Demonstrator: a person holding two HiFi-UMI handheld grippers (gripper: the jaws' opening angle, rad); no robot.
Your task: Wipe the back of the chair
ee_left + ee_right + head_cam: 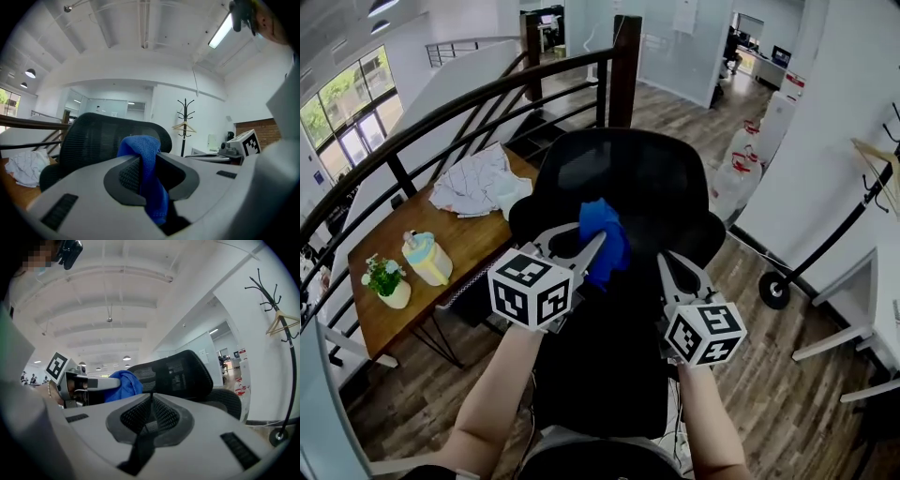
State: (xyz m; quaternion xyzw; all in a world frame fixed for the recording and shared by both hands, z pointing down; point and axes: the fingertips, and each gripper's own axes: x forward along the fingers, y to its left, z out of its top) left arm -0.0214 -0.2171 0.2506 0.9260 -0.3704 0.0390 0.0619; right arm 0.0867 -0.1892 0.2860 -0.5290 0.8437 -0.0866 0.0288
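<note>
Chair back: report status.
Left gripper shut on blue cloth. Right gripper shut, empty. Cloth near chair back, contact unclear. Path clear.

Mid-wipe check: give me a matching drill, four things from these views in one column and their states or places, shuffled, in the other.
Things:
1. left gripper
2. right gripper
3. chair back
4. crumpled white cloth

States or places:
A. lies on the wooden table
B. fingers together, nothing between them
C. black mesh, ahead of both grippers
D. fingers shut on the blue cloth

Pairs: 1-D, 2-B, 3-C, 4-A
</note>
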